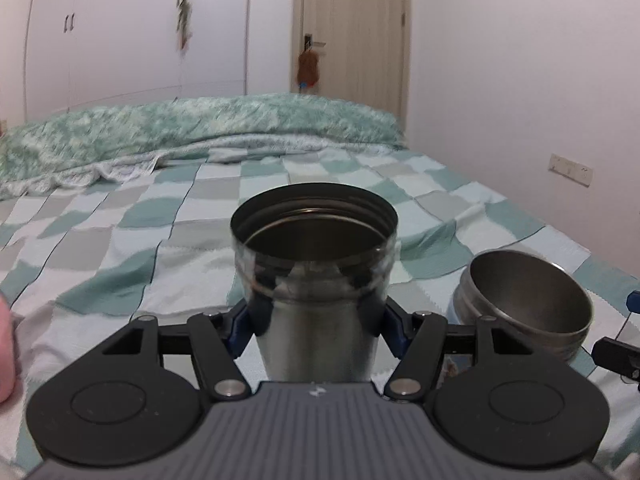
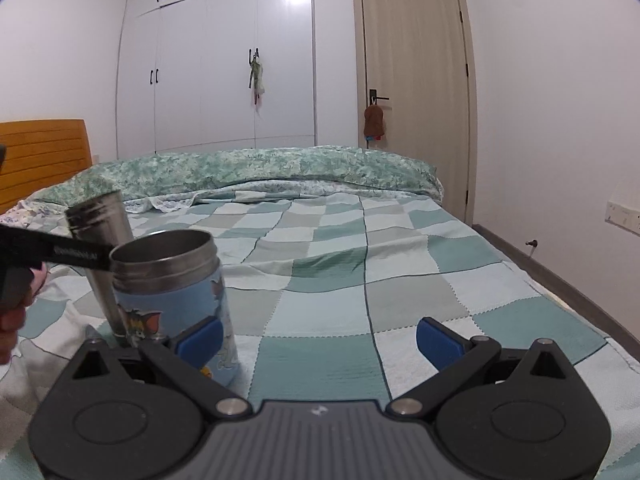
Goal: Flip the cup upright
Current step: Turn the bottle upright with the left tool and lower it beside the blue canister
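A tall steel cup (image 1: 314, 280) stands mouth up between the fingers of my left gripper (image 1: 316, 316), which is shut on its body just below the rim. In the right wrist view the same steel cup (image 2: 100, 256) shows at the left, slightly tilted, with the left gripper (image 2: 48, 254) around it. A blue cartoon cup (image 2: 176, 304) with a steel rim stands upright on the bed (image 2: 320, 280); it also shows in the left wrist view (image 1: 528, 304) at the right. My right gripper (image 2: 318, 342) is open and empty, its left finger just in front of the blue cup.
A checked green and white bedsheet covers the bed. A rolled green quilt (image 2: 260, 172) lies across the far side. A wooden headboard (image 2: 40, 156) is at the left, and a wardrobe (image 2: 216, 60) and a door (image 2: 416, 92) behind.
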Tool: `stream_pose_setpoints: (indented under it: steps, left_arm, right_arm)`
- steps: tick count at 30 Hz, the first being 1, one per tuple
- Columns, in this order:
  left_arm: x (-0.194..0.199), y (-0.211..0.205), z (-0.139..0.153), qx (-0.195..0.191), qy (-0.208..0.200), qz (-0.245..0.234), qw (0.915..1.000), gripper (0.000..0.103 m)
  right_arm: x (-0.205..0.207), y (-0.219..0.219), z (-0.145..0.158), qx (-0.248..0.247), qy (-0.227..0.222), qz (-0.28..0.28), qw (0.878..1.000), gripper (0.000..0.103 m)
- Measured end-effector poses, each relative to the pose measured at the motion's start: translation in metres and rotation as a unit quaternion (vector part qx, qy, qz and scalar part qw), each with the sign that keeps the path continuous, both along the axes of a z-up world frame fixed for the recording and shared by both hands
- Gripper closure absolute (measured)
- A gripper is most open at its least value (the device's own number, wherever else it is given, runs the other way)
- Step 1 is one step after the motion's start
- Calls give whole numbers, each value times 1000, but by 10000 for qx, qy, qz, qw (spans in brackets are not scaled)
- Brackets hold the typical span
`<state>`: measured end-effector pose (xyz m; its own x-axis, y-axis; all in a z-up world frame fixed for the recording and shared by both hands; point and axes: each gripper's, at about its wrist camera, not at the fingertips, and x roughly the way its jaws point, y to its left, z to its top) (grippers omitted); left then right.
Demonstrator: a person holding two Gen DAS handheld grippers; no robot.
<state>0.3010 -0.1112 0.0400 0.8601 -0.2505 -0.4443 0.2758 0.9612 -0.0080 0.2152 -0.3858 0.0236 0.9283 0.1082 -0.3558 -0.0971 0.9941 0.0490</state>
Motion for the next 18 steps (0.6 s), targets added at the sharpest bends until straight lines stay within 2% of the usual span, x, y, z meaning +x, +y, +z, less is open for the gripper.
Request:
stream_pose_setpoints:
  steps: [6, 7, 8, 10, 12, 18]
  left_arm:
    - [-2, 3, 1, -59, -12, -198, 9998, 38]
    - [-3, 4, 3, -87, -25, -229, 9997, 29]
    - [-5, 5, 5, -98, -48, -235, 9997, 13]
    - [-13, 8, 11, -101, -188, -201, 9996, 4]
    - [-21, 12, 18, -113, -272, -146, 9995, 1]
    - [-73, 32, 53, -33, -652, 175, 9977, 0]
  right_arm:
    - [-1, 3, 0, -34, -31, 9, 10000, 0]
    - [-2, 3, 0, -32, -38, 5, 10000, 0]
    - [-2, 2, 1, -31, -37, -3, 10000, 0]
    - [-5, 2, 3, -22, -51, -23, 10000, 0]
    - [-11, 2, 7, 3, -104, -13, 9999, 0]
    - [-47, 12, 31, 136, -370, 159, 9991, 0]
